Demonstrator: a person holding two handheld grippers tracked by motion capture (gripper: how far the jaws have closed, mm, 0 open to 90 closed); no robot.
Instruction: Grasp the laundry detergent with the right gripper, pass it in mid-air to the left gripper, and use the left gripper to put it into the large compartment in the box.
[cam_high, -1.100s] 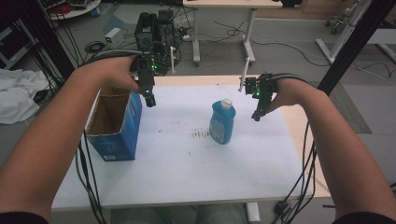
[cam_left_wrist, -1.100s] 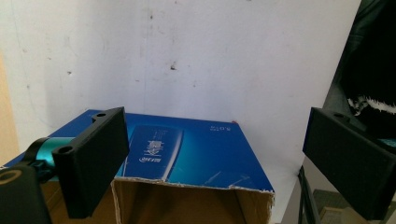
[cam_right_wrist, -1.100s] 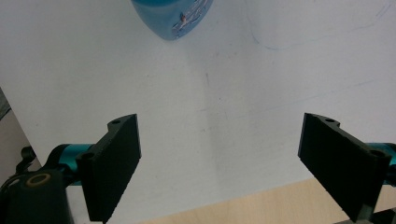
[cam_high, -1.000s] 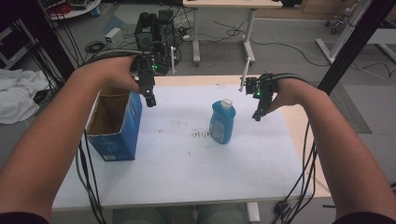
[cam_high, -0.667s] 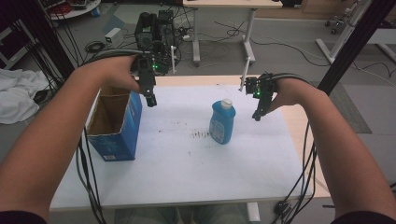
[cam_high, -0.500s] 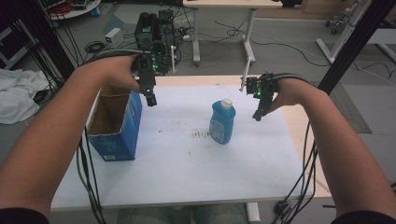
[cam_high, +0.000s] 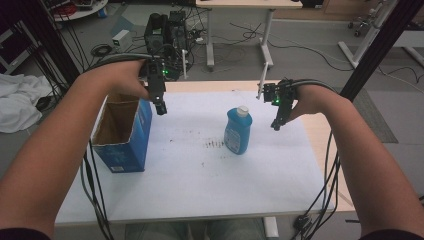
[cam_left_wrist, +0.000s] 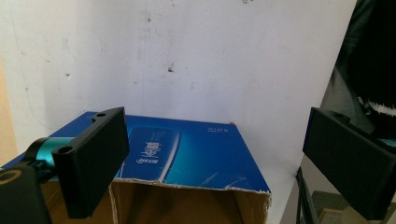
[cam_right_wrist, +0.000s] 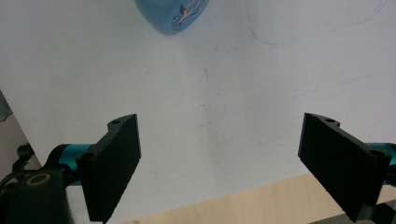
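Observation:
A blue bottle (cam_high: 238, 131) with a white cap stands upright near the middle of the white table top (cam_high: 200, 175); its blue base (cam_right_wrist: 172, 14) shows at the top of the right gripper view. An open blue cardboard box (cam_high: 122, 132) stands at the table's left, and its blue side (cam_left_wrist: 187, 156) lies below the left gripper's jaws. My left gripper (cam_high: 160, 106) hovers over the box's far right corner, open (cam_left_wrist: 219, 163) and empty. To the right of the bottle my right gripper (cam_high: 276, 122) is held above the table, open (cam_right_wrist: 219, 163) with nothing between its jaws.
Cables trail from both grippers off the table's front edge (cam_high: 200, 216). Behind the table stand a black equipment stack (cam_high: 167, 30), another desk's legs (cam_high: 210, 40) and floor cables. A white cloth (cam_high: 20, 102) lies on the floor at left. Dark speck marks (cam_high: 215, 145) dot the table beside the bottle.

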